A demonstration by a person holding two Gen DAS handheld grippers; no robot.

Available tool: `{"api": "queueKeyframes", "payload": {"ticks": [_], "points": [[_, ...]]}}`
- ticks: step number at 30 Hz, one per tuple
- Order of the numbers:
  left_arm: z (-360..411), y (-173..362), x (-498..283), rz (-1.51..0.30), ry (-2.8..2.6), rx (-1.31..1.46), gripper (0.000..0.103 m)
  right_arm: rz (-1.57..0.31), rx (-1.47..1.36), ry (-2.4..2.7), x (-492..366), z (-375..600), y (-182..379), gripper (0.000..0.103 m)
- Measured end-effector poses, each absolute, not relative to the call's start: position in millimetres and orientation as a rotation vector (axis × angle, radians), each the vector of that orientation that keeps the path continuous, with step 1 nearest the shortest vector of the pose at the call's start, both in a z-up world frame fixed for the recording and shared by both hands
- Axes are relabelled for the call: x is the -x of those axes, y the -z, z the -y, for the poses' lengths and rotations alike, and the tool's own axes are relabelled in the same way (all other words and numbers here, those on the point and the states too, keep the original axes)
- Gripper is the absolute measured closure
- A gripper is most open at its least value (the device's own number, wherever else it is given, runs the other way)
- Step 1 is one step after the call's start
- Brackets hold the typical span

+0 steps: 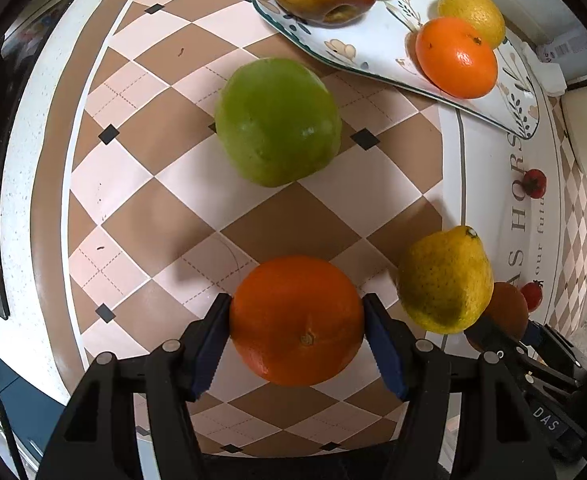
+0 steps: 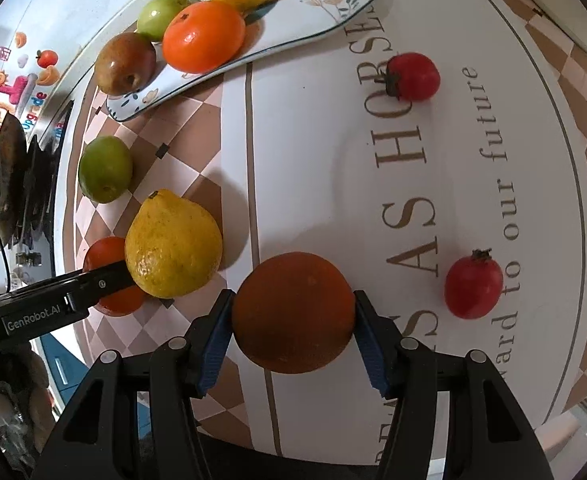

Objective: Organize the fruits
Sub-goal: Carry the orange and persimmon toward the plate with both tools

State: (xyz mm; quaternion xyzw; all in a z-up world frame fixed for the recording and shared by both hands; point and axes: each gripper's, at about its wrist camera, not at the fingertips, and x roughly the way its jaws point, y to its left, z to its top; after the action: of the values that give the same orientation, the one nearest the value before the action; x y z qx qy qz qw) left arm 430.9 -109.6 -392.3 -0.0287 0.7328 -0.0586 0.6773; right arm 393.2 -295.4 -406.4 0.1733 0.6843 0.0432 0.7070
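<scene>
Two grippers each clamp fruit: left gripper [image 1: 296,322] squeezes a bright round orange [image 1: 296,320], right gripper [image 2: 292,316] a darker brownish orange [image 2: 292,312]. Likely next: carry both to the far floral oval plate [image 1: 373,40].

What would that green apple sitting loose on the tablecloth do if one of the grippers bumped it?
The green apple looks round and rests free on the flat tablecloth, so a nudge would probably roll it. Its skin shows a glossy highlight, so narrow fingers might slip. It looks firm and rigid, unlikely to squash.
</scene>
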Motion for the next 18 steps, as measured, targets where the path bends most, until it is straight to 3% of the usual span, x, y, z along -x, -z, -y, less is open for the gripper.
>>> {"api": "queueKeyframes", "payload": {"ticks": [7,18], "points": [[100.7,386.8,-434.3,-1.648,0.148,0.074,0.040,-1.478,-0.329,-0.111,-395.5,291.1,398.7,0.044],[119.3,294.1,-471.0,-1.501,0.270,0.125,0.040,-1.369,-0.404,-0.121,-419.5,310.4,360.6,0.045]]}}
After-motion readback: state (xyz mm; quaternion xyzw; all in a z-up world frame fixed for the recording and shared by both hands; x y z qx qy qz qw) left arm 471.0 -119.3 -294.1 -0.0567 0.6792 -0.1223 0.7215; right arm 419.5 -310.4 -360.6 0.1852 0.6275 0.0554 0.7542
